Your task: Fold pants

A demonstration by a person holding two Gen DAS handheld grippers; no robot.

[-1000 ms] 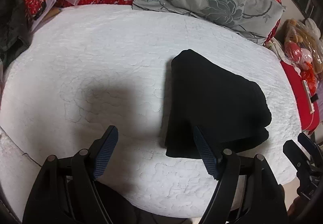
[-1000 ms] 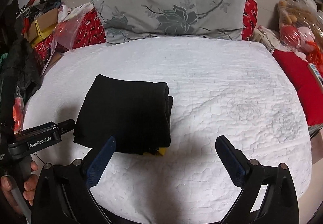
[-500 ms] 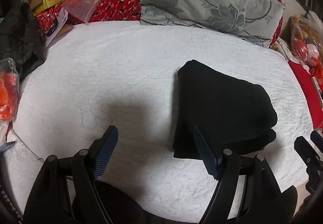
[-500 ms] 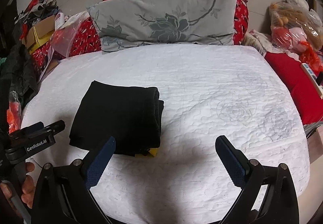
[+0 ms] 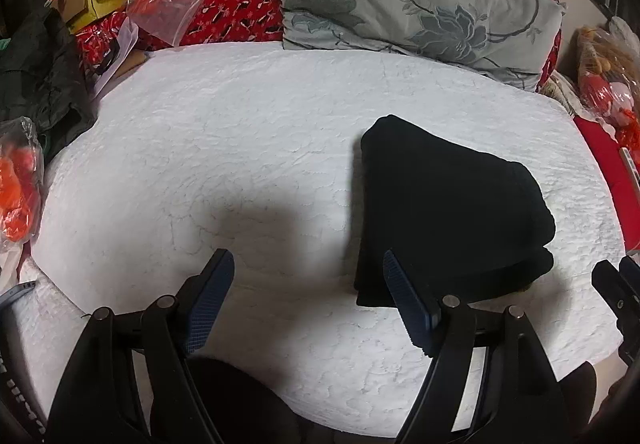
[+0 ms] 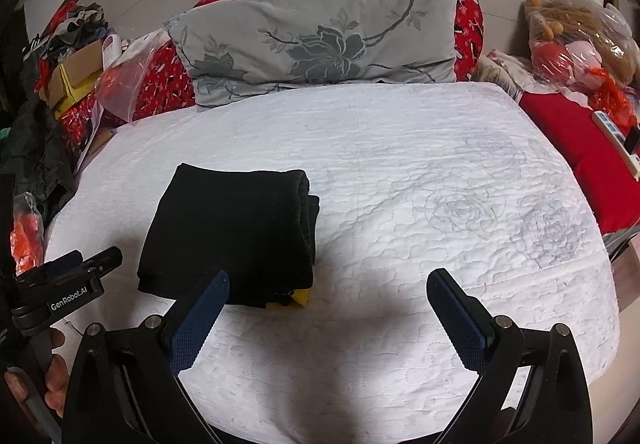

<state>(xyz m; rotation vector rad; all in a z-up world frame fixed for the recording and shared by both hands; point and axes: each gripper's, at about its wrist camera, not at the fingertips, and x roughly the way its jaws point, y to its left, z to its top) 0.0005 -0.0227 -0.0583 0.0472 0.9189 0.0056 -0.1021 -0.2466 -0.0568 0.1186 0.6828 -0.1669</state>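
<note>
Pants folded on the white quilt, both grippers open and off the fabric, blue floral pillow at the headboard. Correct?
One thing off: the pillow is grey, not blue, per the right wrist view. Otherwise right: pants folded on the white quilt, left gripper and right gripper open, clear of the fabric.

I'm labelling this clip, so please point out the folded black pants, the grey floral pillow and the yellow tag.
folded black pants point(image 6: 232, 232): right wrist view, middle of the top layer.
grey floral pillow point(image 6: 320, 39): right wrist view, on the printed flower.
yellow tag point(image 6: 301, 298): right wrist view, the bit peeking from under the pants' near corner.
</note>
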